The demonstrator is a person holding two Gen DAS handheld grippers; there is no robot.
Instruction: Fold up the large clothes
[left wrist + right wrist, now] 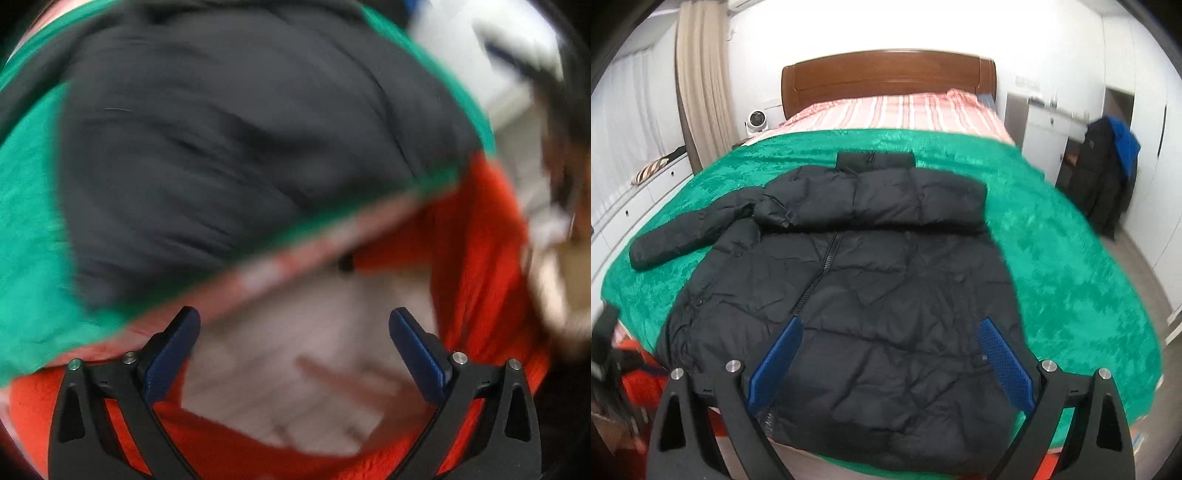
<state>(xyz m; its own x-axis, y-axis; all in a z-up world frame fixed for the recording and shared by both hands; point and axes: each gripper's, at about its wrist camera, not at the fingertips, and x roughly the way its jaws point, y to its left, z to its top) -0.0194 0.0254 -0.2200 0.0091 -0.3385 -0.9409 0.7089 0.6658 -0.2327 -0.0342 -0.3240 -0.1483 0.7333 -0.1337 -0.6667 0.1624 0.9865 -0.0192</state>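
White walls and a pale curtain [701,74] frame the bedroom in the right wrist view, with a wooden headboard [886,75] at the far end of the bed. A green blanket [1052,258] covers most of the bed, and a pink striped sheet [905,110] shows beyond it toward the headboard. The black puffer jacket [868,288] lies spread flat on the blanket, front up, its zipper running down the middle and its collar pointing at the headboard. One sleeve [679,240] stretches out to the left side; the other is folded across the chest. The right gripper [889,332] hovers over the jacket's lower hem, its blue-padded jaws wide apart and holding nothing. A dark coat with a blue hood [1108,166] hangs by the cupboards on the right, and a small white fan [756,121] sits beside the bed.

Over in the left wrist view everything is badly smeared by motion. The jacket [240,147] fills the upper part, lying on the green blanket [29,240], with the striped bed edge [295,258] running diagonally below it. Orange fabric [480,258] lies lower down beside the bed, around a pale blurred patch I cannot make out. The left gripper [294,321] has its jaws spread open, empty, just off the bed edge.
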